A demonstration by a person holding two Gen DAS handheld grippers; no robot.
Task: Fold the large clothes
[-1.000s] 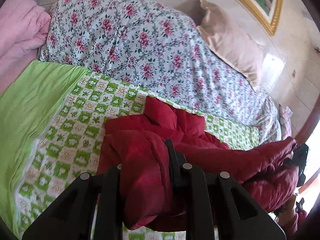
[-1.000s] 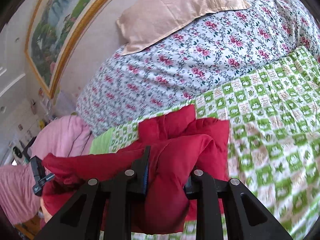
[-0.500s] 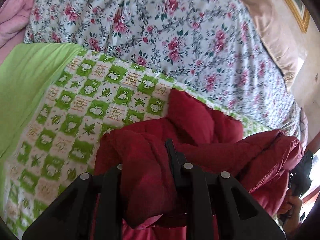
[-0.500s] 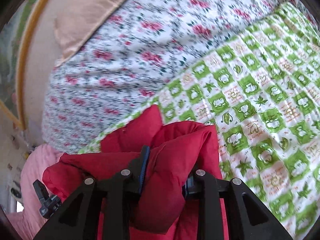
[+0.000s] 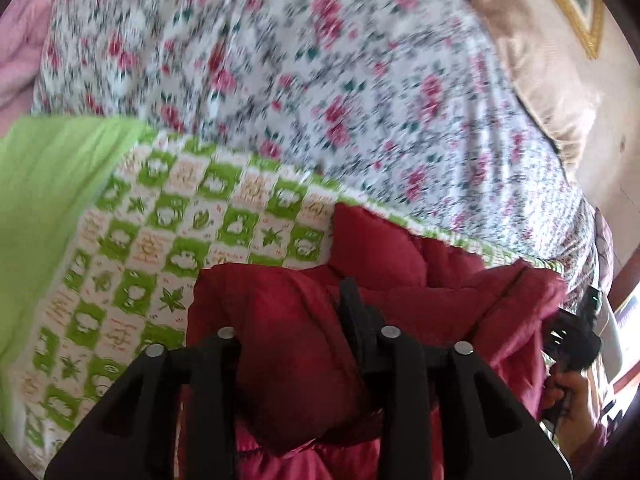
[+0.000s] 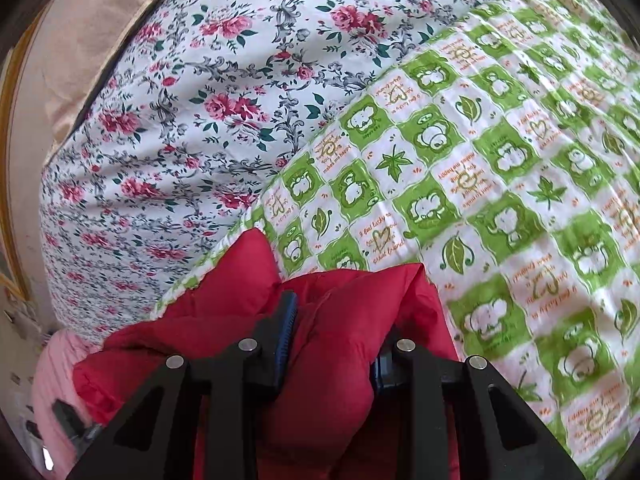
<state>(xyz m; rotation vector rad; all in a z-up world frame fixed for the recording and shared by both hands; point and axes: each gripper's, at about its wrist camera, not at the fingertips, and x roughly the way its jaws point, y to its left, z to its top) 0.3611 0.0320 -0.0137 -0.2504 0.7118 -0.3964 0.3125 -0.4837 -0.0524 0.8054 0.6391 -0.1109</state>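
Both my grippers are on the red jacket (image 6: pixel 328 344), w/ a thick wad of its padding between the fingers of each. My left gripper (image 5: pixel 304 344): jaws have just been opening, red cloth bunched between them; the blur keeps me from saying if the pads bite or only bracket it. My right gripper (image 6: pixel 332 340): jaws a bit wider too, but the blue pads are pressed into the bulge from both sides, so I read that one as clamped on the jacket.

Where it is: jacket lies low on the green check sheet (image 6: pixel 500 168), its far edge near the floral quilt (image 6: pixel 192 112). One flap (image 5: pixel 372 240) sticks up toward the quilt. The other end trails off to the right in the left view, by my right hand (image 5: pixel 568 396).

Progress, my guess: early to mid. Jacket is bunched and lumpy, not flat, no neat rectangle yet. Looks like I'm laying a doubled edge down on the sheet. Left to do: let go, smooth it, tuck sleeves, fold again. Can't see sleeves or hem clearly.

Containers: none in view. No basket, box or drawer, so nothing to report inside any. Just bedding: tan pillow (image 6: pixel 92 40) behind the quilt, pink blanket (image 5: pixel 20 52) at the side.
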